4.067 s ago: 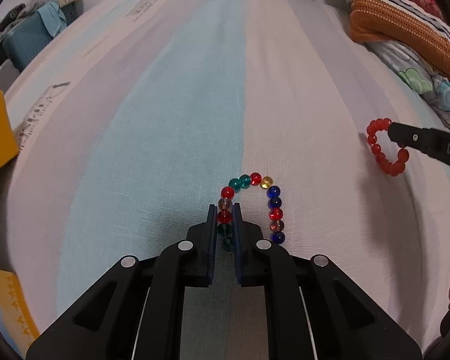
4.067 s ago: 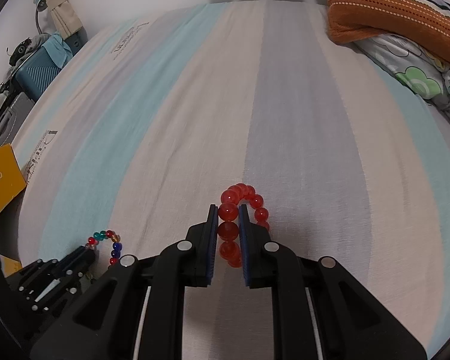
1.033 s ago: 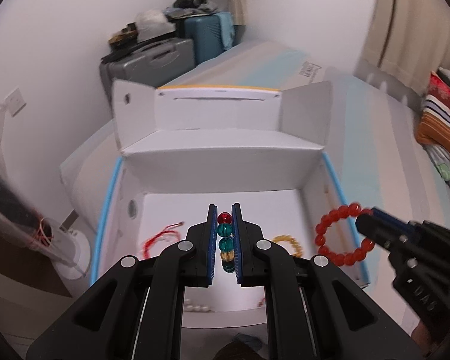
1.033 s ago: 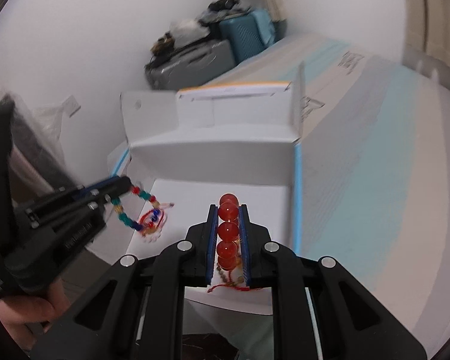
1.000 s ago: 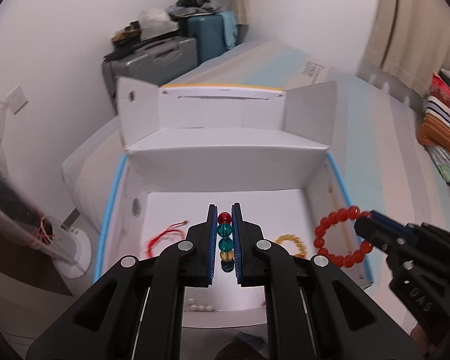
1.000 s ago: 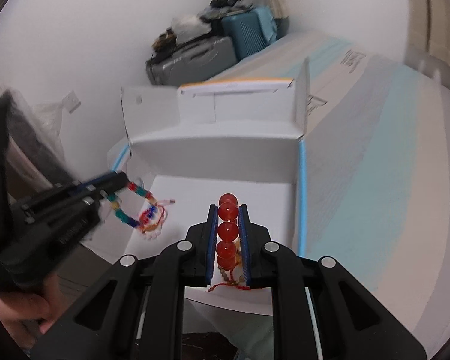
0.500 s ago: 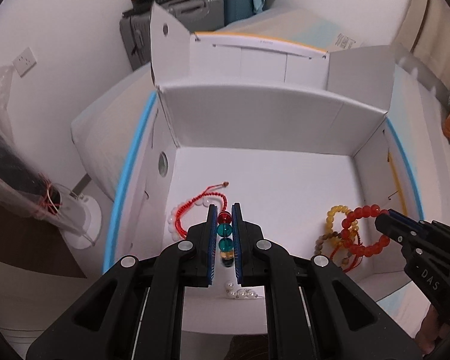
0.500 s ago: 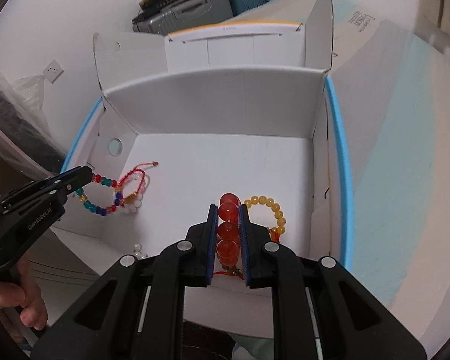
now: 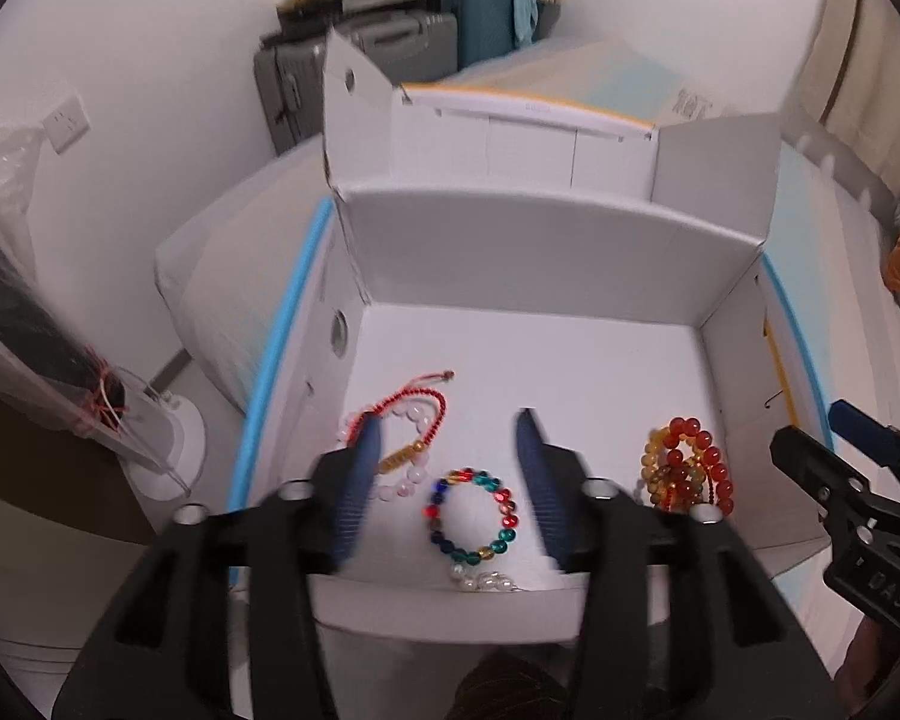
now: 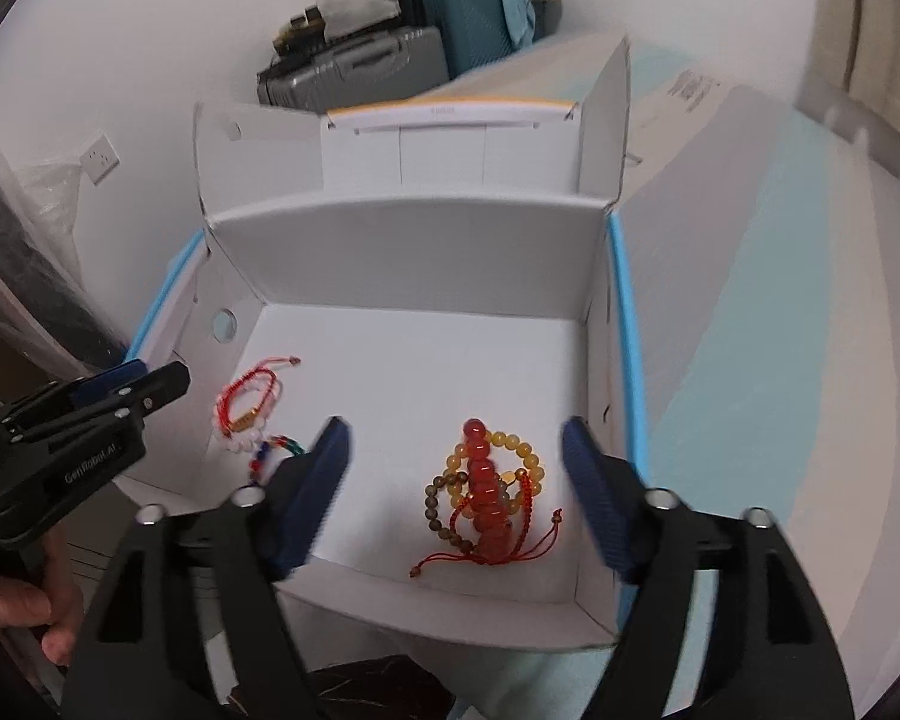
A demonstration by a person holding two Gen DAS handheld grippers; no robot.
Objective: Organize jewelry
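A white cardboard box (image 9: 528, 252) (image 10: 414, 252) stands open on the bed's edge. The multicoloured bead bracelet (image 9: 473, 513) lies on the box floor below my open, empty left gripper (image 9: 450, 438). The red bead bracelet (image 10: 486, 492) lies on a pile of yellow and brown bead bracelets (image 10: 513, 447) below my open, empty right gripper (image 10: 456, 432). That pile also shows in the left wrist view (image 9: 687, 471). A red cord bracelet with pale beads (image 9: 411, 414) (image 10: 249, 399) lies at the box's left. The left gripper shows at the left of the right wrist view (image 10: 150, 381).
Small pearl beads (image 9: 480, 581) lie at the box's near wall. The box flaps (image 9: 354, 108) stand up at the back. Suitcases (image 9: 354, 60) stand by the wall behind. The striped bedsheet (image 10: 780, 300) spreads to the right. A plastic-wrapped dark object (image 9: 24, 324) leans at the left.
Both grippers have opened. The multicoloured bracelet and the red bracelet have dropped from the jaws onto the box floor.
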